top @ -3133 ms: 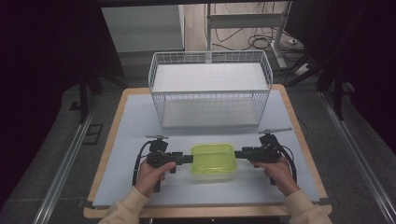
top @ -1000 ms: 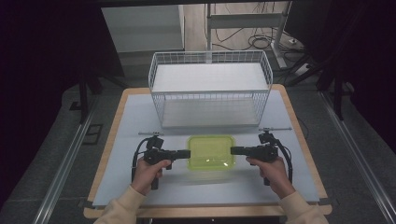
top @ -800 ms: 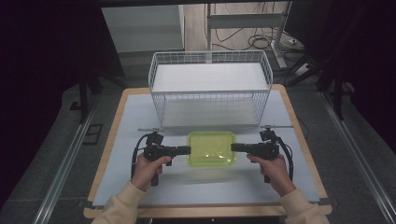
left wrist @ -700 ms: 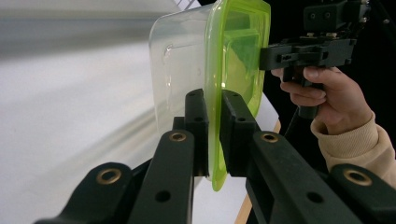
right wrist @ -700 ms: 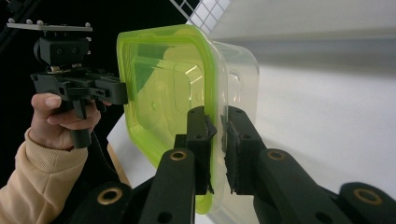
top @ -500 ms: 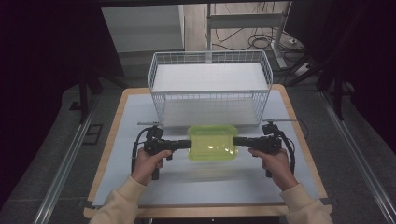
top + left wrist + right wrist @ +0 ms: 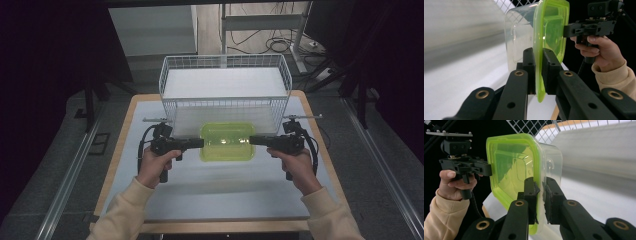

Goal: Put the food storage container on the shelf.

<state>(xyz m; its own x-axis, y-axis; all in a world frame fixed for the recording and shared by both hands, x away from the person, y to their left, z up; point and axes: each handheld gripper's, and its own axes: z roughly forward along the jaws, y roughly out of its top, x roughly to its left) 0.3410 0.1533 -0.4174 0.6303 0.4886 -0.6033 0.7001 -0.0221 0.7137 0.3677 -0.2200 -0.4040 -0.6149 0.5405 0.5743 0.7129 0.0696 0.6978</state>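
Two tongs were clamped on the green-lidded container [image 7: 227,141]: the left tongs [image 7: 198,143] on its left rim, the right tongs [image 7: 253,140] on its right. It was held level above the worktop [image 7: 220,195], just before the wire basket [image 7: 225,92].

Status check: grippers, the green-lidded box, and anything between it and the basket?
Left gripper and right gripper both clamped on box rim, opposite ends. Box off the table. Basket front wall directly ahead.

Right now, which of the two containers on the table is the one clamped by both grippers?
The clear container with the green lid, pinched at its rim by the left gripper and right gripper. The white wire basket behind it is untouched.
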